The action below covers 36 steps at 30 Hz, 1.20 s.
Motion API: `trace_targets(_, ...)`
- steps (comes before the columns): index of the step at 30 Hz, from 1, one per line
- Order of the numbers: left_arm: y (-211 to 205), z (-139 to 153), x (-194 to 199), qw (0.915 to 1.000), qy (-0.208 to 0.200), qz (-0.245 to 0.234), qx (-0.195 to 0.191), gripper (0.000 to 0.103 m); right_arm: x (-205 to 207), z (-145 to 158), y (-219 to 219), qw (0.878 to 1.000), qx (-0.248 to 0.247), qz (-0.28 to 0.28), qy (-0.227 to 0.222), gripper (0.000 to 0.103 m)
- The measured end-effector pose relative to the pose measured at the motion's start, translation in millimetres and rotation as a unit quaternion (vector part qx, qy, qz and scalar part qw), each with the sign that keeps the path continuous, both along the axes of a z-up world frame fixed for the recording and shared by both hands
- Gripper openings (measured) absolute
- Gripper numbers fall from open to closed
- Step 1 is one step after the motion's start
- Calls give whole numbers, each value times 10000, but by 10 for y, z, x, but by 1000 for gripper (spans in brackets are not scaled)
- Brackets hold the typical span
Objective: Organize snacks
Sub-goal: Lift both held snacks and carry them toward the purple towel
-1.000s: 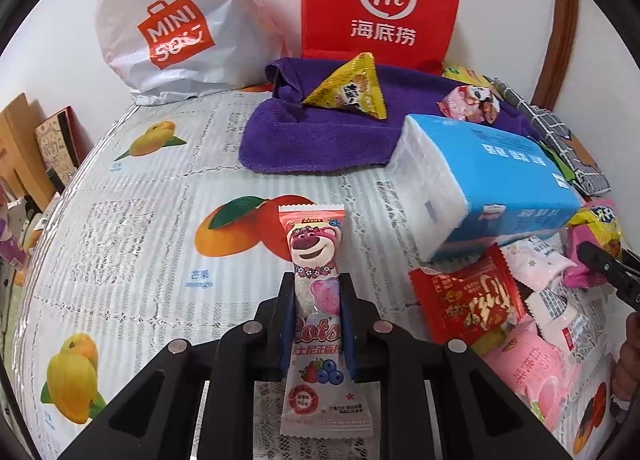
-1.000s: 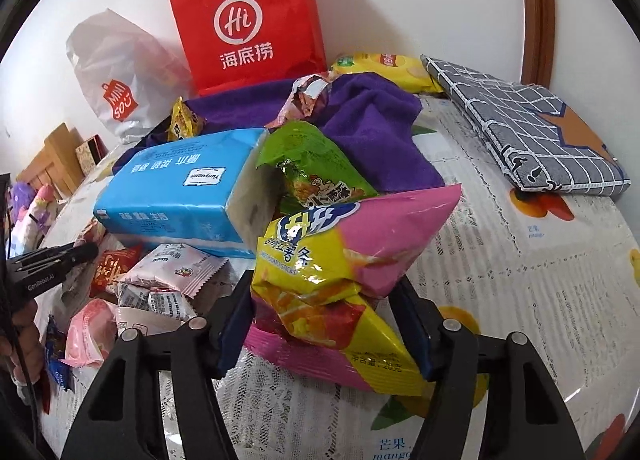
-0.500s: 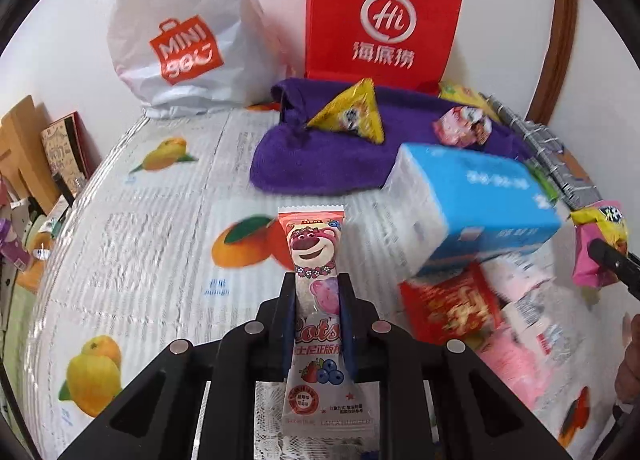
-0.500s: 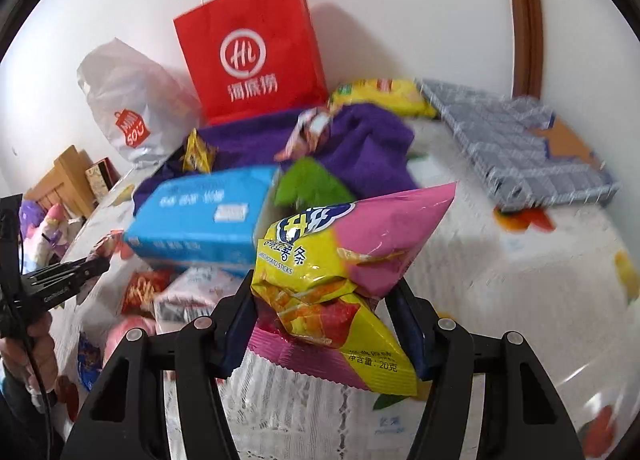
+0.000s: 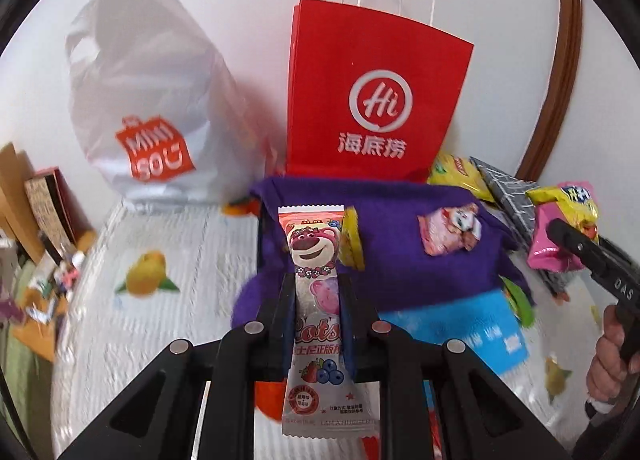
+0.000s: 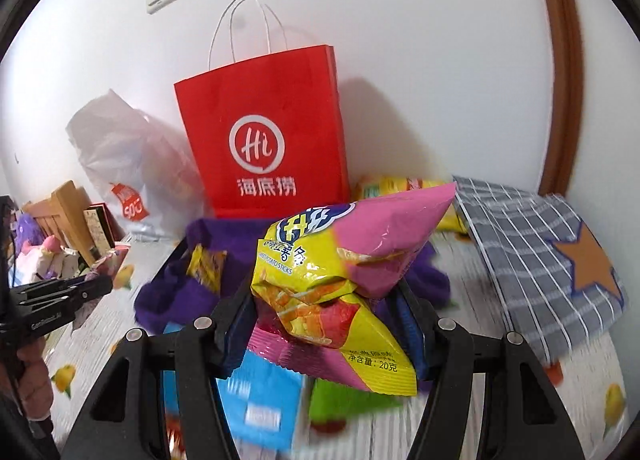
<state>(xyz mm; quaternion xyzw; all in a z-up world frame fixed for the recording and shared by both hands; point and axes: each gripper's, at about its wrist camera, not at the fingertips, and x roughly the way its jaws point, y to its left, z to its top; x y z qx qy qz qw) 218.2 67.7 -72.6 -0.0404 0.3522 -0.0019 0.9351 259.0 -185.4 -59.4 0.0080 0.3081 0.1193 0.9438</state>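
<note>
The right gripper (image 6: 324, 316) clamps a yellow-and-pink bag of potato sticks (image 6: 344, 260) between its pads, the puffy bag held up off the worktop (image 6: 472, 272) and bulging above and below the jaws. The left gripper (image 5: 316, 300) is closed narrow on a slim bear-print candy packet (image 5: 316, 300), which stands upright between the fingers with its top and bottom ends sticking out. Against the wall behind both stands a red paper bag (image 5: 372, 100) with white handles and a round "Hi" logo, and to its left slumps a white plastic shopping bag (image 5: 148, 100). In front of the red bag a purple towel (image 5: 404, 260) lies bunched on the fruit-printed worktop cover, with a small pink snack packet (image 5: 448, 232) resting on it and a yellow packet (image 5: 352, 236) just beside the candy. A blue tissue pack (image 5: 460, 324) lies below the towel. To the right, a grey checked cloth pouch (image 6: 540, 260) with an orange star lies flat.
</note>
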Motion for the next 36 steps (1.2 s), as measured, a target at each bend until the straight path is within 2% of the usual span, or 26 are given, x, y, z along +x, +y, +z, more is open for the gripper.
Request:
trace_targets(3,49,-86,39,10000,-10,-9,-79,18,202,-134,20,9999,10,-26,129,62)
trace_targets(8,175,-311,90,9993,276,98,-223,18,322,-423,-41,9993,56,-38,366,62)
trace_targets(13,202,-402,122,9990,347,186,-232,18,372,-490,-46,9997,-1,-35,257,62)
trace_targets(19,205,-440,139,9985,442,178,-252,18,508,-524,-1,9986,7,72,521,62)
trace_targets(28,170,-424,116,9986,446,75,-266,18,796,-723,278,9928,-703,184,951,62)
trace_targets(33,147,-431,119,9985,473,7,-267,18,796,-778,311,9906,-983,86,943,64)
trace_targets(36,149,-437,125,9984,493,1,-285,18,791,-741,280,9912,-951,45,917,73)
